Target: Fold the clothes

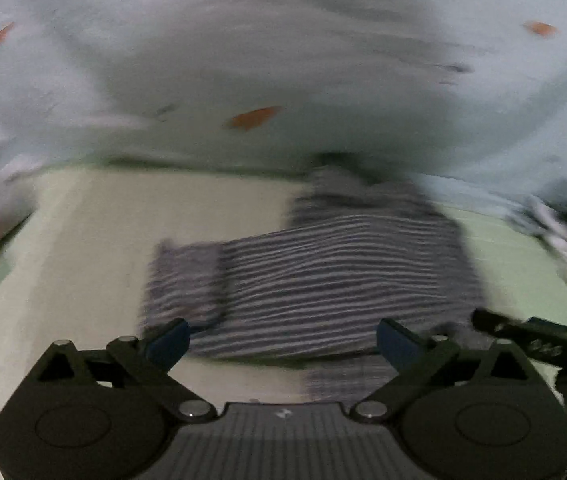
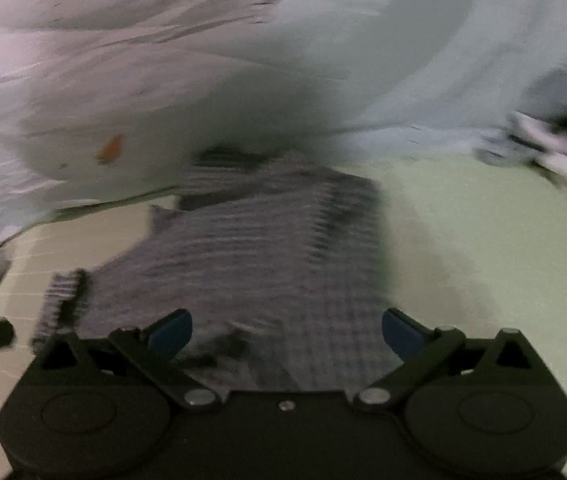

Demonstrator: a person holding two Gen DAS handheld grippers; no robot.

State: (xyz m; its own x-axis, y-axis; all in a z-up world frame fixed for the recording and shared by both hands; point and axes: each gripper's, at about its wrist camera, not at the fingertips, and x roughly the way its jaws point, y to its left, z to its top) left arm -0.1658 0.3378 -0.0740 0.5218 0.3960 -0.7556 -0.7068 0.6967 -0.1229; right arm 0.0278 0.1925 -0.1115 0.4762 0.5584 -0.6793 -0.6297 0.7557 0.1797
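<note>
Pale-green bed sheet (image 1: 83, 240) carries the grey striped garment (image 1: 323, 280), folded, lying in the middle in front of both grippers. Left gripper (image 1: 283, 340) has its jaws spread wide w/ nothing between. Right gripper (image 2: 287, 336) is also released, above the near edge of the cloth. Pics are blurred.
</note>
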